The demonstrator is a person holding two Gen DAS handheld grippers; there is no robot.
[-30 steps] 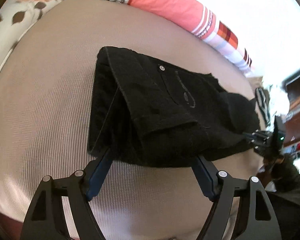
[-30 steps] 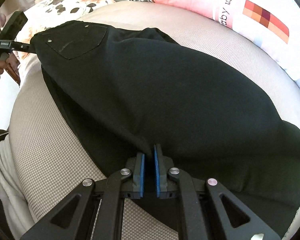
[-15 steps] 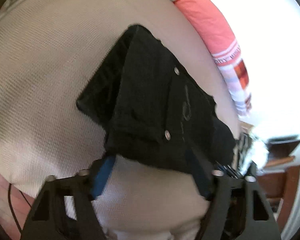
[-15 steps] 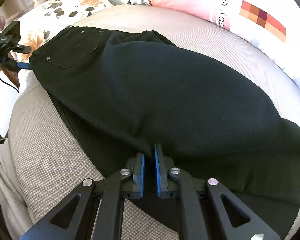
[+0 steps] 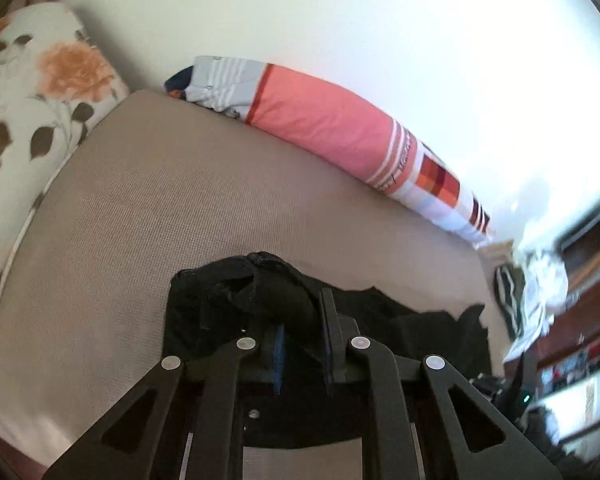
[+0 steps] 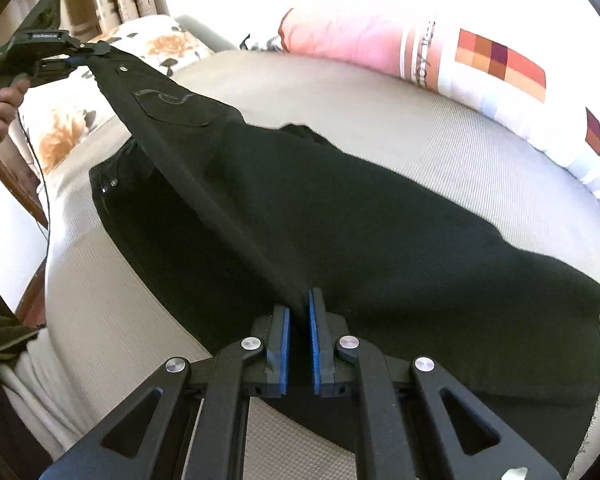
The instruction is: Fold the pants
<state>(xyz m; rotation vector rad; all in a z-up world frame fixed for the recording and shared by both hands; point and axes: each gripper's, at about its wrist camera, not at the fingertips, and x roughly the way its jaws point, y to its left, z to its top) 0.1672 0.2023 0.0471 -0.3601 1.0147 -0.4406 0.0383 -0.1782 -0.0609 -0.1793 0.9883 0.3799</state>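
Observation:
Black pants (image 6: pixel 340 216) lie lengthwise on a beige bed (image 6: pixel 380 108). My left gripper (image 5: pixel 304 320) is shut on a bunched waistband corner of the pants (image 5: pixel 268 288). In the right wrist view the left gripper (image 6: pixel 88 50) holds that corner lifted above the bed at upper left, with a back pocket (image 6: pixel 172 104) showing on the raised taut flap. My right gripper (image 6: pixel 298 308) is shut on a fold of the pants along the near edge, about mid-leg. The leg hems (image 6: pixel 580 320) rest at the right.
A pink striped pillow (image 5: pixel 332 128) lies along the bed's far edge by the white wall. A floral pillow (image 5: pixel 28 92) sits at the left end. Furniture and clutter (image 5: pixel 560 320) stand beyond the bed's right end. The bed's near edge drops off at lower left (image 6: pixel 60 360).
My left gripper was open around the waistband; it has shut on the waistband corner and lifted it off the bed. My right gripper stays shut on the fold.

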